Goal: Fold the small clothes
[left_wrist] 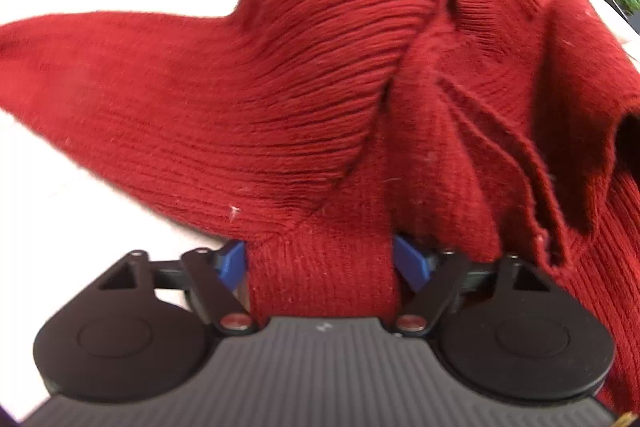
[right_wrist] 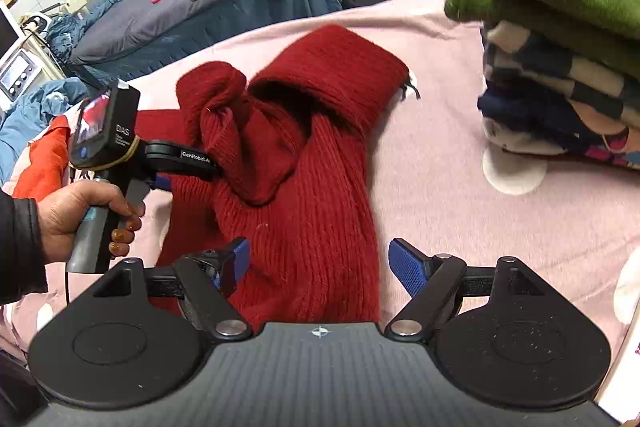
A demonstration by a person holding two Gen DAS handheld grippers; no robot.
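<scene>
One red sweater [right_wrist: 304,163] lies bunched and unfolded beside a folded stack [right_wrist: 560,67], the left gripper [left_wrist: 320,263] clamping a fold, the right gripper [right_wrist: 320,259] open above it.

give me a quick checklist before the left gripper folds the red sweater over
1. Left gripper gripping the red ribbed knit sweater: ok, fabric sits bunched between its jaws.
2. Right gripper free: ok, jaws open, astride the sweater's near end, not clamping.
3. Sweater lying flat: not ok, its middle is humped and twisted.
4. Sleeves tucked: cannot tell, folds hide them.
5. Stack of folded clothes topped by a green fleece apart from the sweater: ok.
6. Pink blanket surface bare beside the sweater: ok.
</scene>
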